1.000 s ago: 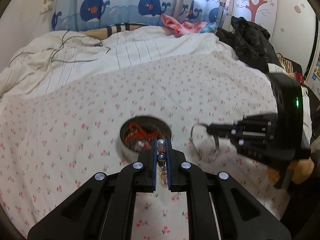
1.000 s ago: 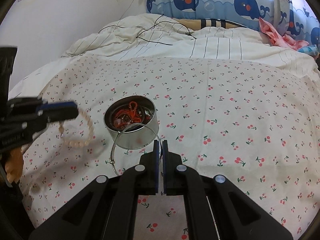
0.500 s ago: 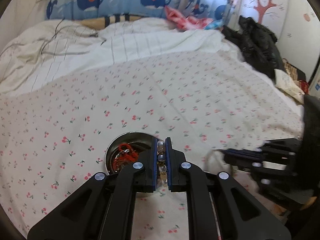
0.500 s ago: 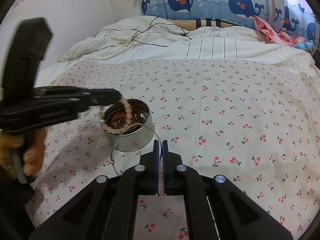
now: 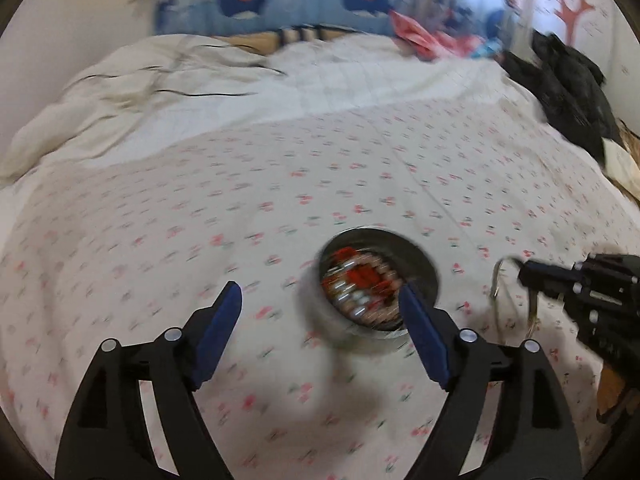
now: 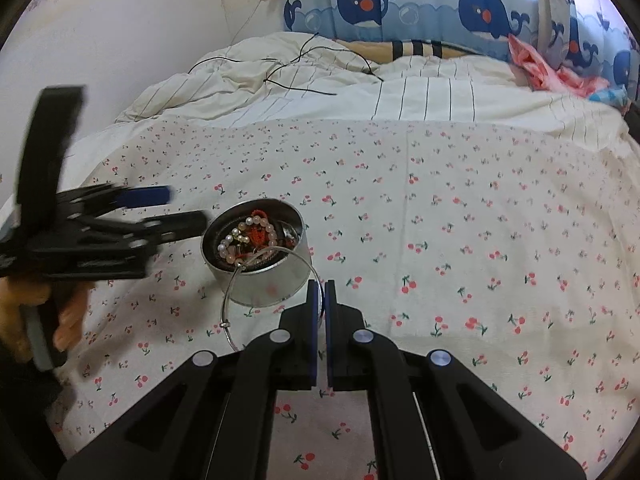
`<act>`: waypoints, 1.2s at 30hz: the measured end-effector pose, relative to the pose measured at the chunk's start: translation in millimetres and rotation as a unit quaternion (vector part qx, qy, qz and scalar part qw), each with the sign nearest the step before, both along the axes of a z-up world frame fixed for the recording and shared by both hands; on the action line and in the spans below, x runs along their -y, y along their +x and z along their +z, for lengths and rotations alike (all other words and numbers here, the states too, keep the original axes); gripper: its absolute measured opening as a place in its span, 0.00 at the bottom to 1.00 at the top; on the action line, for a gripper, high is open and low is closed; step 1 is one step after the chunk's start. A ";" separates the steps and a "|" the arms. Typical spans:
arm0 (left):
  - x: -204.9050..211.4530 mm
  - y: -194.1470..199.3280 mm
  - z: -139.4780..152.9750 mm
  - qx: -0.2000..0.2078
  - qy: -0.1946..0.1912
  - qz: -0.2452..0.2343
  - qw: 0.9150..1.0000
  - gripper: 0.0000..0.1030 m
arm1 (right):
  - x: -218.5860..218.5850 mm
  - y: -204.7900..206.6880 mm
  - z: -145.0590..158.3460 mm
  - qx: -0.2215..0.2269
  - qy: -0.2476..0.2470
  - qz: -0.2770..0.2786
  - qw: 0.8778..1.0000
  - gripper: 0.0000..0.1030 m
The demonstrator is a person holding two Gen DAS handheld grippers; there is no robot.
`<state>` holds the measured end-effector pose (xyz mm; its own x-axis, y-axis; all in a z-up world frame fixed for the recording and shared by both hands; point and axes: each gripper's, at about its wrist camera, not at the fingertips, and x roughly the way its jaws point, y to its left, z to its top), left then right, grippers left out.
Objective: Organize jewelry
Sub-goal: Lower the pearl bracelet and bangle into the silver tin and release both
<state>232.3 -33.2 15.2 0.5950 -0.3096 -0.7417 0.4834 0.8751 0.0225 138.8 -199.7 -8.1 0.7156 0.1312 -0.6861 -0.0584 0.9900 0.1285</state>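
A round metal tin stands on the cherry-print bedsheet; it also shows blurred in the left wrist view. In it lie a pearl bead bracelet and red cord jewelry. My left gripper is open and empty, just left of the tin; in the right wrist view it is at the tin's left. My right gripper is shut on a thin silver bangle, held beside the tin's near side; the bangle shows at the right in the left wrist view.
A crumpled striped duvet with black cables lies at the back. Pink clothes and a black jacket lie at the far right. The whale-print curtain hangs behind the bed.
My left gripper opened and let go of the pearl bracelet, which now lies in the tin. It has drawn off to the left. My right gripper still holds the bangle.
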 end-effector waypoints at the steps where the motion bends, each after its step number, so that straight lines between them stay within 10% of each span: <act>1: -8.5 -4.2 -1.3 0.005 0.002 0.017 1.000 0.76 | -3.2 2.7 2.1 0.003 0.002 0.002 1.000 0.04; 10: -48.0 8.4 -0.9 0.024 0.013 0.106 0.994 0.86 | -43.8 56.0 4.8 -0.004 -0.040 0.009 0.999 0.04; 24: -31.5 -0.6 2.0 0.039 0.044 0.090 0.994 0.86 | -63.0 103.2 -26.5 -0.068 -0.087 0.005 0.994 0.04; 36: -20.9 -8.6 -1.4 0.041 0.046 0.086 0.994 0.87 | -39.8 4.4 -2.2 0.018 -0.112 -0.032 0.993 0.70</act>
<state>223.6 -12.3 13.8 0.6935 -0.1307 -0.7085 0.3194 0.9373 0.1397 143.2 -159.9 -10.2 0.7418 -0.0686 -0.6671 0.0046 0.9952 -0.0973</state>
